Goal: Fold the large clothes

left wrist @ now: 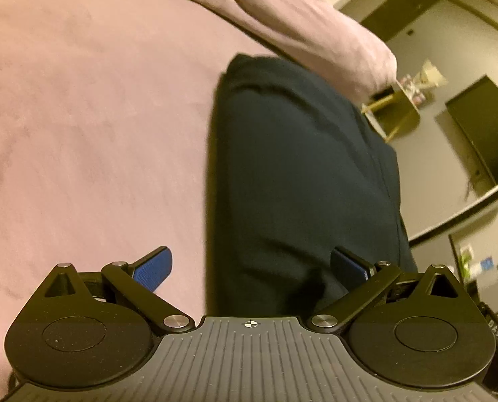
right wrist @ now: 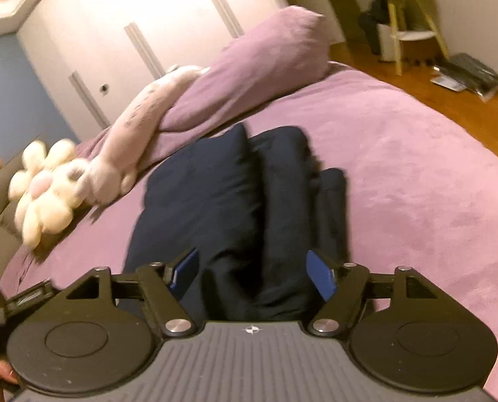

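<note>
Left wrist view: the left gripper, jaws spread and holding nothing, is hovering at the near end of the dark navy garment, which is lying on the purple bed with its long axis running straight away. Right wrist view: the right gripper, jaws likewise spread, is straddling the garment's folded near edge; it appears nearer.

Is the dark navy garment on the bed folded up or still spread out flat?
Folded: the navy garment lies on the bed as a narrow bundle of stacked layers.
</note>
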The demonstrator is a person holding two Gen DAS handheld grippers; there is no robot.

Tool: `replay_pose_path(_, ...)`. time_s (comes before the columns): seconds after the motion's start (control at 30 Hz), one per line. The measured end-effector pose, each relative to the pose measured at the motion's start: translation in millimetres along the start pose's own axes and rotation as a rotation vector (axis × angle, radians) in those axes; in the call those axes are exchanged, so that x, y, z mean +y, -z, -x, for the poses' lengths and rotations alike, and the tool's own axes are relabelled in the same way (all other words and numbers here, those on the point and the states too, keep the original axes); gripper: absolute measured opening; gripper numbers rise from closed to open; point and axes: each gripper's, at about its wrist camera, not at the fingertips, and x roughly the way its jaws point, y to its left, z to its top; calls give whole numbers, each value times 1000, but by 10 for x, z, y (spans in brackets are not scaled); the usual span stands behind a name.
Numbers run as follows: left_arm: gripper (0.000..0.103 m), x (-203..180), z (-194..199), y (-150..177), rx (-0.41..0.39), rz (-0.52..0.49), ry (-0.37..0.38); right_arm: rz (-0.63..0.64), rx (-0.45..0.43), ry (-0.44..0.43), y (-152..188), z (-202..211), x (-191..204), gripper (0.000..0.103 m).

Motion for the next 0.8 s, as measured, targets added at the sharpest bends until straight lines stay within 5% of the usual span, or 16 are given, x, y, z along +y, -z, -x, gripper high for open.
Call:
replay_pose_path(0.33,103,99,-414,-396,28,57,113,-336,175,-119,-138,-723,-741,73)
replay_pose_path(0.67,102,208,-933,-626,113,154,212,-386,268,-209,-213,-1203,-891,72)
replay_pose_path(0.8,99,186,-997,-643,110,152,214,-404,275,-234,-253,-1307,-886,63)
